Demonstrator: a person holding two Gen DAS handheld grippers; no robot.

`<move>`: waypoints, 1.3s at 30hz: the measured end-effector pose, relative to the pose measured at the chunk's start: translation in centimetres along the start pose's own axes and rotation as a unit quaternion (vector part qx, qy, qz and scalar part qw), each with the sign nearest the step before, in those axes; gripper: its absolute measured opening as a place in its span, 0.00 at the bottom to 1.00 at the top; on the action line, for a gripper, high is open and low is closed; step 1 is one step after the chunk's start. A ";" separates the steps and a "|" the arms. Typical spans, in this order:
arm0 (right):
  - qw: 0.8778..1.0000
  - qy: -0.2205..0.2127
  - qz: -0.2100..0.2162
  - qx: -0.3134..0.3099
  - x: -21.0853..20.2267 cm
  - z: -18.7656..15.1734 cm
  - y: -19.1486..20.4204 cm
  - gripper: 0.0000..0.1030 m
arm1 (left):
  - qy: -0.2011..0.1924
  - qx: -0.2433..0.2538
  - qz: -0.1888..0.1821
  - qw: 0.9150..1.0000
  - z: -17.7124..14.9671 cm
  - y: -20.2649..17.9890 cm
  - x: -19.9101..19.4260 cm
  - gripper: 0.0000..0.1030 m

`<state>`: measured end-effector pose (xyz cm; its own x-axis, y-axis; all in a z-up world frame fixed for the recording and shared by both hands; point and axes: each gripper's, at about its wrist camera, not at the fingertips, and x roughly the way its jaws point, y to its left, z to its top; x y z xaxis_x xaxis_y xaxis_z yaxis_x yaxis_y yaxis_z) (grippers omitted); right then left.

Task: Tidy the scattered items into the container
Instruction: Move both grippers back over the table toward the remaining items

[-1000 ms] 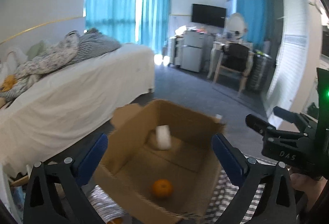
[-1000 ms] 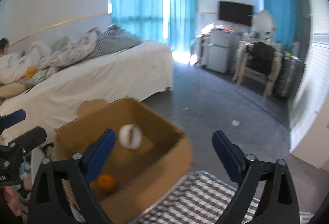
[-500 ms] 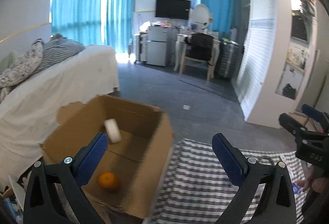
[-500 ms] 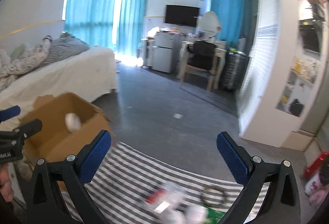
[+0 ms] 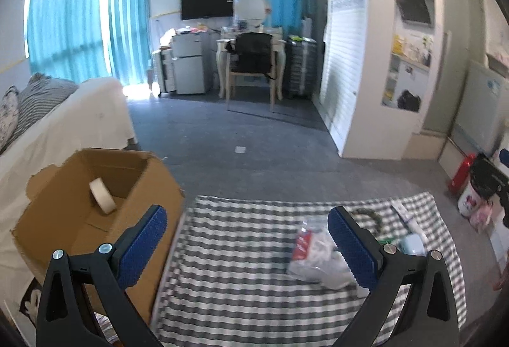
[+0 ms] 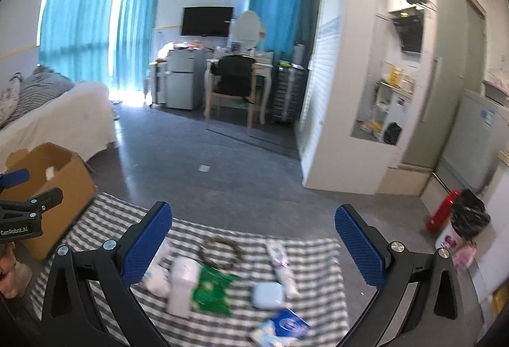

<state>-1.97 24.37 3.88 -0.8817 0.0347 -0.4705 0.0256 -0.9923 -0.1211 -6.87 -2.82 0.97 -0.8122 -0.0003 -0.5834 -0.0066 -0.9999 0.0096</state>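
Note:
An open cardboard box (image 5: 95, 219) stands at the left edge of a grey checked cloth (image 5: 238, 267), with a roll of white tape (image 5: 102, 196) leaning inside it. My left gripper (image 5: 248, 248) is open and empty above the cloth, beside the box. A clear plastic bag (image 5: 318, 258) lies near its right finger. My right gripper (image 6: 254, 245) is open and empty over scattered items: a green packet (image 6: 211, 286), a white bottle (image 6: 183, 283), a pale blue case (image 6: 267, 296), a white tube (image 6: 281, 264), a dark ring (image 6: 219, 248) and a blue pack (image 6: 288, 324).
A white-covered bed (image 5: 47, 137) runs along the left, behind the box. Grey floor (image 5: 241, 137) stretches ahead to a chair (image 5: 251, 63) and desk. A red extinguisher (image 6: 440, 213) and a bin with a black bag (image 6: 467, 219) stand at the right by the wall.
Both grippers have swung right, away from over the box and toward the cloth with the scattered items. The tape roll now rests in the box. Both stay open.

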 end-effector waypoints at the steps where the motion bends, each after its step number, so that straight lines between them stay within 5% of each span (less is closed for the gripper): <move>1: 1.000 0.003 -0.005 0.004 -0.1 -0.4 -0.7 1.00 | 0.002 0.005 -0.002 1.000 -0.3 -0.6 0.2 1.00; 19: 0.998 0.051 -0.021 0.040 0.5 -7.8 -4.4 1.00 | 0.029 0.038 -0.041 0.998 -5.3 -6.2 3.2 1.00; 37: 0.993 0.091 0.002 0.073 2.5 -11.4 -5.8 1.00 | 0.041 0.069 -0.071 0.994 -8.0 -10.6 6.9 1.00; 39: 0.992 0.096 0.003 0.079 2.8 -11.7 -6.1 1.00 | 0.043 0.069 -0.073 0.994 -8.1 -11.0 7.3 0.93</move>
<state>0.89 31.90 -6.91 -0.7760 0.0360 -0.6297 -0.0568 -0.9983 0.0129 -7.97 8.03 -10.00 -0.7436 0.1368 -0.6544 -0.2054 -0.9783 0.0289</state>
